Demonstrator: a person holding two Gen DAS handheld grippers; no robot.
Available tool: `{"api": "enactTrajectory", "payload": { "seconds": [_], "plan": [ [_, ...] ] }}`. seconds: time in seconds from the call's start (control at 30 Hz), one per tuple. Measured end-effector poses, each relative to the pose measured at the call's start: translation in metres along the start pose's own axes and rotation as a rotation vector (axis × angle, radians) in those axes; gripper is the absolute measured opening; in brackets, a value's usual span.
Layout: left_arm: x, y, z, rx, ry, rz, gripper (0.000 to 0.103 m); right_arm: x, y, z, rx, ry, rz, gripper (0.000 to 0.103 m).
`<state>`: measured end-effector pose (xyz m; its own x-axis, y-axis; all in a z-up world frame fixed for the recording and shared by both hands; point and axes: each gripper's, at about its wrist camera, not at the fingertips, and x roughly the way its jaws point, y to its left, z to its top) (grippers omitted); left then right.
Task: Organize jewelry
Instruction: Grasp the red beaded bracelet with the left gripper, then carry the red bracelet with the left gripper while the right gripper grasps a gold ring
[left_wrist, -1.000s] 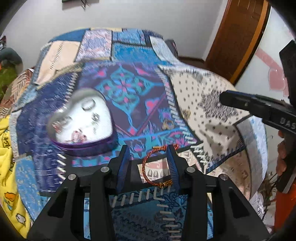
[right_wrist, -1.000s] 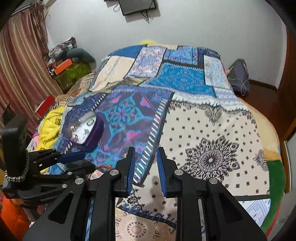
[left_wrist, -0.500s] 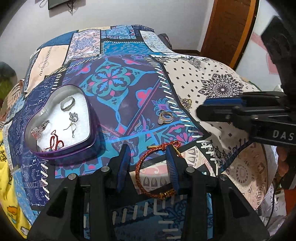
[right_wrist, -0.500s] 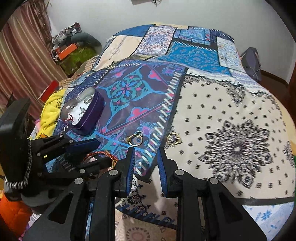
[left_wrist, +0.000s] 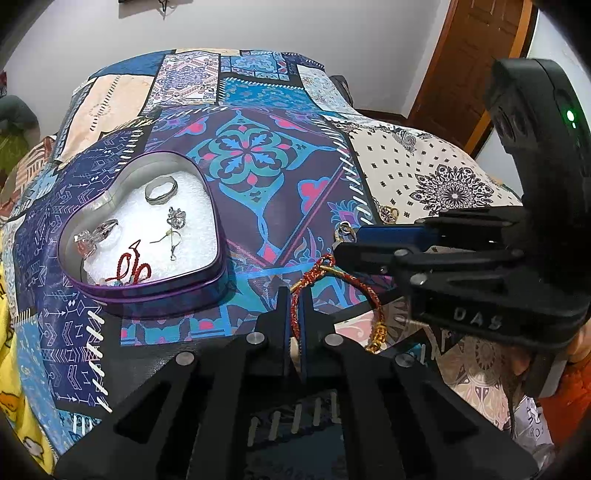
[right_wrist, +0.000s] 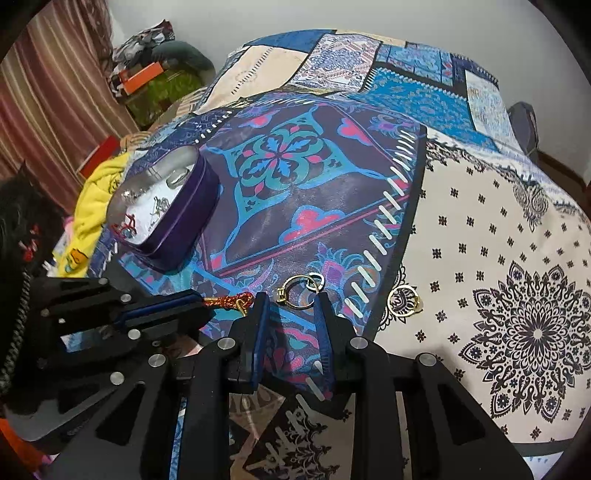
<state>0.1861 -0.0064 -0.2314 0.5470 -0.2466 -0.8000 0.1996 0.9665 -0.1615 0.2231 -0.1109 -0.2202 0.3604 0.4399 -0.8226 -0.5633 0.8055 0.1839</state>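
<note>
A red and gold braided bracelet (left_wrist: 371, 295) lies on the patterned bedspread. My left gripper (left_wrist: 294, 295) is shut on its left side. The bracelet's end also shows in the right wrist view (right_wrist: 231, 300) beside the left gripper (right_wrist: 199, 308). A purple heart-shaped tin (left_wrist: 155, 291) with white lining holds a silver ring, earrings and a red cord; it also shows in the right wrist view (right_wrist: 184, 225). My right gripper (right_wrist: 290, 301) is open, its fingers either side of a gold ring with a small silver ring (right_wrist: 301, 291). The right gripper (left_wrist: 347, 245) reaches in from the right in the left wrist view.
Another gold ring (right_wrist: 403, 301) lies on the cream patch right of my right gripper; it also shows in the left wrist view (left_wrist: 388, 214). A yellow cloth (right_wrist: 92, 199) and clutter lie at the bed's left edge. A wooden door (left_wrist: 469, 62) stands at the far right.
My left gripper has shut on the bracelet. My right gripper has moved down and forward to the gold ring and now crosses close in front of the left camera.
</note>
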Motion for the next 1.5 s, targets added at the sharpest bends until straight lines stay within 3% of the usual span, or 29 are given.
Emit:
{"api": "enactTrajectory", "payload": {
  "seconds": [0.2,0.43,0.47,0.5,0.67,0.83,0.9,0.97,1.43,1.5],
  "plan": [
    [-0.003,-0.001,-0.002,-0.008,-0.010,0.011,0.001,0.000,-0.009,0.002,0.060,-0.010,0.023,0.022],
    [-0.011,0.001,-0.007,-0.027,-0.025,0.020,0.001,0.004,-0.001,0.004,0.028,-0.041,-0.015,0.022],
    [-0.012,0.002,-0.008,-0.029,-0.026,0.021,0.001,0.003,0.000,0.004,0.027,-0.045,-0.018,0.018],
    [-0.013,0.002,-0.008,-0.031,-0.026,0.023,0.001,0.003,0.000,0.004,0.028,-0.045,-0.020,0.006],
    [-0.017,0.004,-0.005,-0.047,-0.036,0.027,0.001,-0.003,-0.002,0.004,0.035,-0.046,-0.016,0.006],
    [-0.028,0.005,-0.003,-0.052,-0.064,0.038,0.001,-0.010,0.001,0.001,0.005,-0.023,-0.019,0.007],
    [-0.030,0.007,-0.002,-0.057,-0.068,0.047,0.001,-0.005,0.001,0.001,0.007,0.019,-0.018,0.021],
    [-0.030,0.010,-0.002,-0.066,-0.066,0.051,0.001,-0.003,0.000,0.000,0.017,0.021,-0.010,0.028],
    [-0.028,0.019,-0.006,-0.089,-0.072,0.035,0.001,0.007,-0.006,0.011,0.043,-0.040,-0.066,0.029],
    [-0.028,0.019,-0.005,-0.089,-0.073,0.030,0.001,0.007,-0.005,0.010,0.039,-0.046,-0.075,0.023]
  ]
}}
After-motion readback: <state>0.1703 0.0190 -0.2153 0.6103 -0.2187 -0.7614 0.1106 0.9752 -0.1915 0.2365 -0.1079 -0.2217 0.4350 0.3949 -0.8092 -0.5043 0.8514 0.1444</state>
